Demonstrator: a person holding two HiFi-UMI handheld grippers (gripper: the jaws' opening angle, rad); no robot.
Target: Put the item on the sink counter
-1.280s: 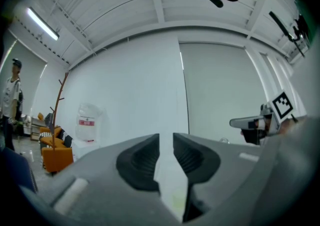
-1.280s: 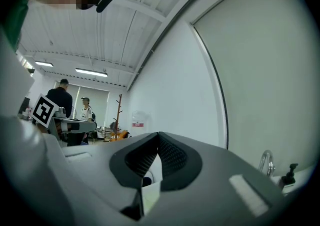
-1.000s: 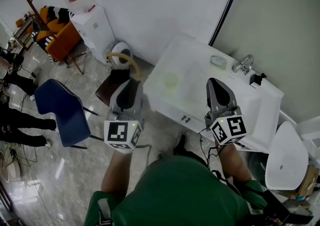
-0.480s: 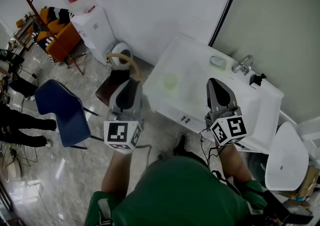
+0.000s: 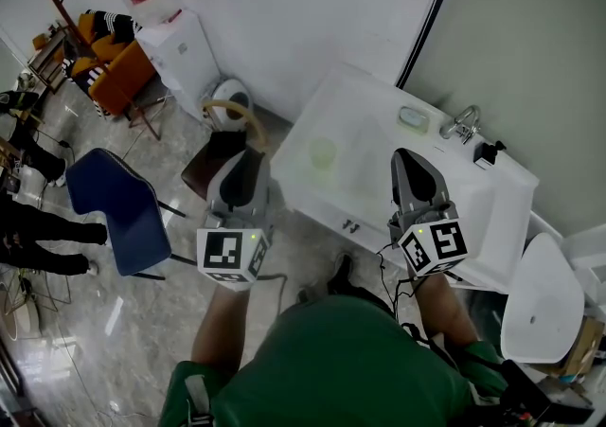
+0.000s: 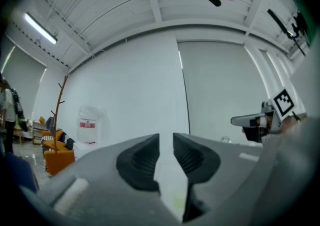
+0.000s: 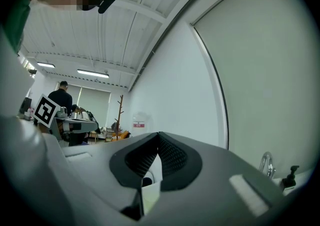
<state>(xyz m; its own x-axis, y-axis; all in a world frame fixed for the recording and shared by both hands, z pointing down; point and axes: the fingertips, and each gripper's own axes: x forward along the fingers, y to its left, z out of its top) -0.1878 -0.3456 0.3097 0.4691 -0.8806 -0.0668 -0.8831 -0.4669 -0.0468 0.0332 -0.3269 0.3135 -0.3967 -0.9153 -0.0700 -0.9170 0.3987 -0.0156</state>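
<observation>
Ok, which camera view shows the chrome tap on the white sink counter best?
The head view: the chrome tap is seen whole from above, at the back of the white sink counter. The right gripper view catches only its curved spout at the lower right edge. The left gripper view shows at most a tiny faint glint.

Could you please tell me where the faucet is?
In the head view, the faucet stands at the far edge of the sink counter, between a soap dish and a black dispenser.

Sink counter [image 5: 360,132] against the wall [image 5: 312,8]; faucet [image 5: 461,120] on its back right; water dispenser [image 5: 180,51] left of the counter; chair [image 5: 118,207] in front of the dispenser.
</observation>
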